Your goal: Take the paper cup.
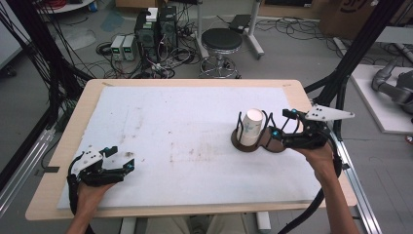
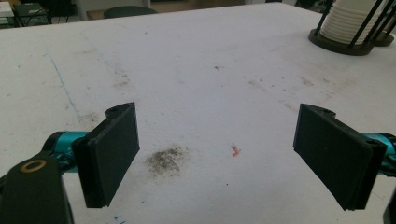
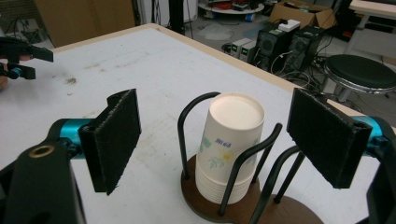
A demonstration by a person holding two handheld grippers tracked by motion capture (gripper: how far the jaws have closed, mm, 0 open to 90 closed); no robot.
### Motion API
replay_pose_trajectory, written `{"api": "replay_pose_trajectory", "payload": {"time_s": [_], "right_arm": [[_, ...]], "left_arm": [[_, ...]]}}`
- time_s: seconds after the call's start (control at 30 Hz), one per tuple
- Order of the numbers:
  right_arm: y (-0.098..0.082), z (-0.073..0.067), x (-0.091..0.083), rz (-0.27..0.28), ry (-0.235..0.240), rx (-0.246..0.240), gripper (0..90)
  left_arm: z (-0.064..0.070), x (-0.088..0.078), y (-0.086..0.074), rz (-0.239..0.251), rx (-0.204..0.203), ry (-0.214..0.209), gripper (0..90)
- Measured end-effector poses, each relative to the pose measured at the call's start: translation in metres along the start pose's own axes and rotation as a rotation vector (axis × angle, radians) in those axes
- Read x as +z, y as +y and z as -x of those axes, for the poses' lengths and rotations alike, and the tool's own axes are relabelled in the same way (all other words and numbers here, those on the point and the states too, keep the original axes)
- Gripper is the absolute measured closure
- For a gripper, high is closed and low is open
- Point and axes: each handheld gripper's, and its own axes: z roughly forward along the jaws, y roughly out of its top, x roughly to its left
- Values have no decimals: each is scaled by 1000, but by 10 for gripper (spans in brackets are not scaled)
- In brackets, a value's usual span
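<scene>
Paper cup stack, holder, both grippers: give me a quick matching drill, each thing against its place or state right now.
Things:
1. paper cup stack
2. cup holder
3. left gripper
4. right gripper

States:
A. open, low over the mat's near left corner
B. dark round base with black wire uprights
C. upside down, nested inside the wire uprights
D. open, just behind the holder, holding nothing

Pairs: 1-C, 2-B, 3-A, 4-D

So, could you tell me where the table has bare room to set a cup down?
The white mat is bare between the left gripper and the cup holder, from far edge to near edge. The right side is crowded: the stack of cups and the right gripper close beside it.
</scene>
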Motion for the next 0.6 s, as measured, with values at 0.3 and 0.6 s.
{"api": "replay_pose_trajectory", "payload": {"time_s": [0.3,0.6], "right_arm": [[29,12,12,-90,50,-51,180],[50,26,28,-215,109,-100,180]], "left_arm": [[0,0,0,-6,5,-2,142],[0,1,0,-7,1,0,142]]}}
